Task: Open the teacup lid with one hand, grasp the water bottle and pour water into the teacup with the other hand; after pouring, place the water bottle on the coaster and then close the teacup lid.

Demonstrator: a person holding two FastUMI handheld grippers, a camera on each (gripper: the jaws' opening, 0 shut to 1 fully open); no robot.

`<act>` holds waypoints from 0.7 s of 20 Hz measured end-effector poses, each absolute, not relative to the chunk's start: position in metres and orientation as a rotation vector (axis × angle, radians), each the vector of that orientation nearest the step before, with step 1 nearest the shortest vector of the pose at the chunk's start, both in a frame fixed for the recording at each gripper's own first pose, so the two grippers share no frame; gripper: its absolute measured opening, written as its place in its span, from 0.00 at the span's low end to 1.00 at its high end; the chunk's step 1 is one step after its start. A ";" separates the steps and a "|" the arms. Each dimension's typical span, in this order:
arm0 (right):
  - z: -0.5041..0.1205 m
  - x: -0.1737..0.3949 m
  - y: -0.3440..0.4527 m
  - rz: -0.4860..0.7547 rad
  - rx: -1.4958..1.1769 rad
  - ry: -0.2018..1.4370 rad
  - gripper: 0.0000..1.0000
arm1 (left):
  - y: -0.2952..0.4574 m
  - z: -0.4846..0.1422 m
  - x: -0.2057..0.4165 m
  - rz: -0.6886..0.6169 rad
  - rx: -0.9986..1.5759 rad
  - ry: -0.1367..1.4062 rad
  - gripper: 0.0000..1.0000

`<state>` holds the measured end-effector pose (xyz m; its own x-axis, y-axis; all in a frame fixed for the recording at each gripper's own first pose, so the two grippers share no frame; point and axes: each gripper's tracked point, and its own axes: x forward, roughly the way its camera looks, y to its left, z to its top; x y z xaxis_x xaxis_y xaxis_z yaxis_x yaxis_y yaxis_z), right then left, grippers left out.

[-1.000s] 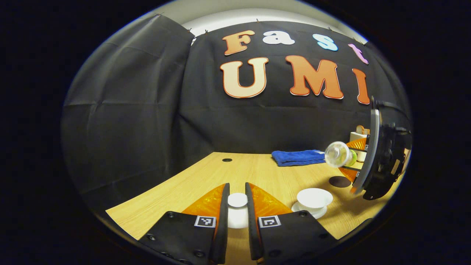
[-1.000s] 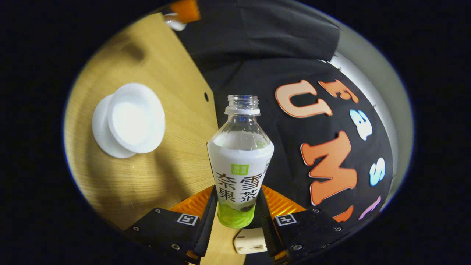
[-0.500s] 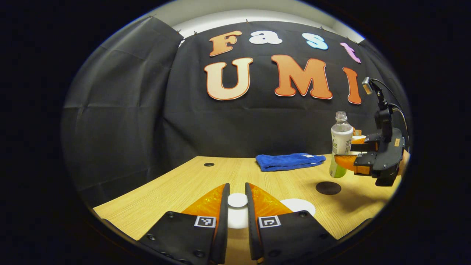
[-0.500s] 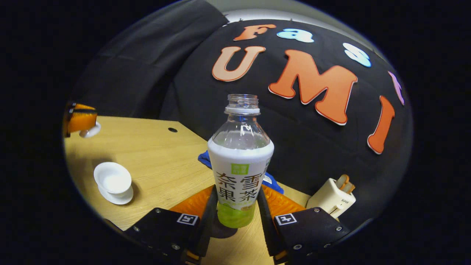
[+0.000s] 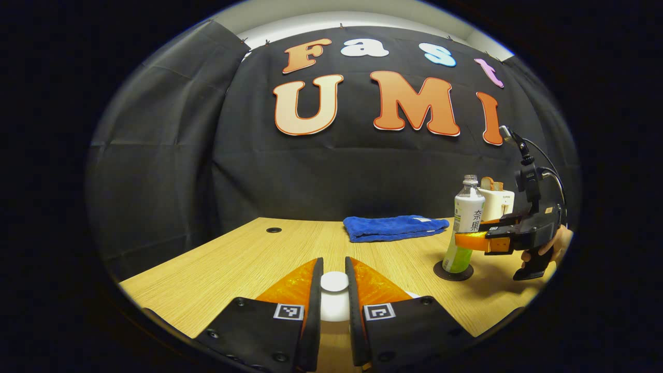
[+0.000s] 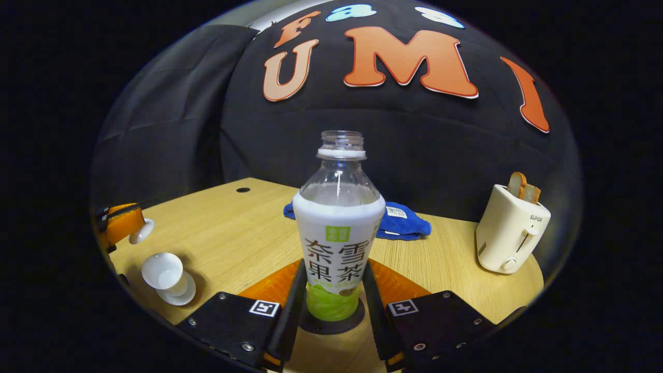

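On the wooden desk (image 6: 233,228), an uncapped water bottle (image 6: 339,228) is seen standing upright on a dark round coaster (image 6: 331,322), with the right gripper (image 6: 331,303) fingers pressed against its lower sides. Behind it a folded blue towel (image 6: 401,223) is laid, and a cream toaster (image 6: 510,230) with toast is set to the right. At the far left, the open white teacup (image 6: 163,272) is placed on its saucer (image 6: 181,296). The white teacup lid (image 5: 334,282) is pinched by its knob between the left gripper (image 5: 334,290) fingers, above the desk.
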<state>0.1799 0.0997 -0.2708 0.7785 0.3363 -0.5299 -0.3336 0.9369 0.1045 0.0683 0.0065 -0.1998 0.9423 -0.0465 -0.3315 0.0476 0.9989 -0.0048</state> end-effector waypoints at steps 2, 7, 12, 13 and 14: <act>-0.273 0.181 0.099 0.371 -0.005 0.573 0.61 | 0.003 -0.188 0.067 -0.051 -0.007 0.322 0.28; -0.292 0.171 0.102 0.395 -0.015 0.632 0.70 | -0.012 -0.166 0.063 -0.086 -0.013 0.286 0.28; -0.302 0.166 0.096 0.370 -0.035 0.658 0.81 | -0.022 -0.168 0.063 -0.103 -0.012 0.287 0.28; -0.301 0.165 0.095 0.374 -0.035 0.658 0.82 | -0.026 -0.171 0.062 -0.107 -0.023 0.295 0.28; -0.299 0.165 0.094 0.375 -0.040 0.653 0.86 | -0.030 -0.178 0.062 -0.118 -0.033 0.312 0.28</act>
